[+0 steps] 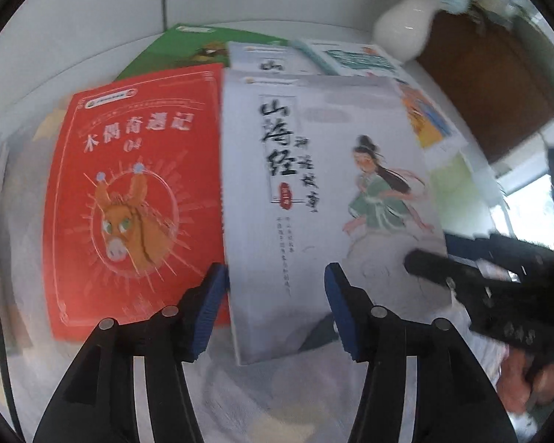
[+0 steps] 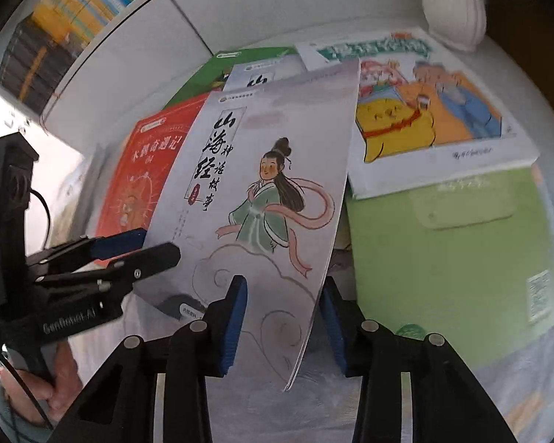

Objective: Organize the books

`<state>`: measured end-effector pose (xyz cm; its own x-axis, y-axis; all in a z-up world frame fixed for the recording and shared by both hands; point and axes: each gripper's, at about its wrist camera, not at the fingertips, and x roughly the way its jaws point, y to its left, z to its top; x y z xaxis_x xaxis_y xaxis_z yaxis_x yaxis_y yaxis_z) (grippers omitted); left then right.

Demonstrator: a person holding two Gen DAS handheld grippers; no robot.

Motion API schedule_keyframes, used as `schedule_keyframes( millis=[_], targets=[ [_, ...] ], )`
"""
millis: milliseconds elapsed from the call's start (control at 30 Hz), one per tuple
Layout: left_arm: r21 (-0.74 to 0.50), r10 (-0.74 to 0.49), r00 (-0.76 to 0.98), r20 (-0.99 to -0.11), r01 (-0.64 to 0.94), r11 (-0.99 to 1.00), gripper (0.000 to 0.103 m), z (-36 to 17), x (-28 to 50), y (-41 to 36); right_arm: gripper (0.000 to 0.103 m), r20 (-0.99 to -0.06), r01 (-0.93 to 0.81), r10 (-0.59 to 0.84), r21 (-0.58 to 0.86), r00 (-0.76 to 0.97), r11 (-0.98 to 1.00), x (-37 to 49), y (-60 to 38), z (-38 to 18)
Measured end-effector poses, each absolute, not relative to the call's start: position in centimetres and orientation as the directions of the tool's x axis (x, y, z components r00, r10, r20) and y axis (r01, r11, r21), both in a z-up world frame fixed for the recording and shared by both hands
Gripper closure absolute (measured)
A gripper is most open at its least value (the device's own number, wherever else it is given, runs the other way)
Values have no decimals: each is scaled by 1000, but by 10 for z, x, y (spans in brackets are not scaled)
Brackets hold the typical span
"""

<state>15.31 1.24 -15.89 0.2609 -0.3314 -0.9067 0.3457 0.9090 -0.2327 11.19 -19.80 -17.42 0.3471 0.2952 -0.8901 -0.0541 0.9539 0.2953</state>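
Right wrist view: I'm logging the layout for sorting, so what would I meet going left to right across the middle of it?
Left gripper → red book → white book with the girl in green → light green book.

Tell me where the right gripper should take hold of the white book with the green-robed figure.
Grip the white book at its lower right edge, coming from the near side: that edge looks lifted off the table and already lies between the right gripper's open pads.
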Motion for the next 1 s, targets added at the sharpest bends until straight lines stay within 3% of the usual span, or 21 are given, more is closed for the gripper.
schedule_keyframes(
  millis=[333, 433, 700, 767, 867, 1000],
  targets=[
    [-344, -413, 164, -896, 329, 879, 52, -163, 38, 24, 61, -928, -167, 289, 255, 234, 952, 29, -200, -180],
    [-323, -376, 162, -912, 279, 904, 55, -178, 24, 28, 62, -927, -144, 299, 272, 228, 951, -1, -212, -190],
    [-401, -440, 208, -874, 203, 893, 53, -180, 26, 30, 69, -915, -169, 305, 267, 265, 949, -28, -221, -189],
    [-460, -495, 236, -836, 191, 867, 53, -170, 26, 32, 69, -909, -174, 302, 260, 287, 950, -27, -216, -193],
    [-632, -666, 270, -695, 212, 746, 53, -134, 21, 37, 69, -892, -141, 336, 307, 302, 941, -28, -227, -194],
    [-608, -658, 281, -699, 250, 753, 53, -134, 27, 16, 68, -850, -93, 439, 432, 292, 897, -27, -246, -198]
  ],
)
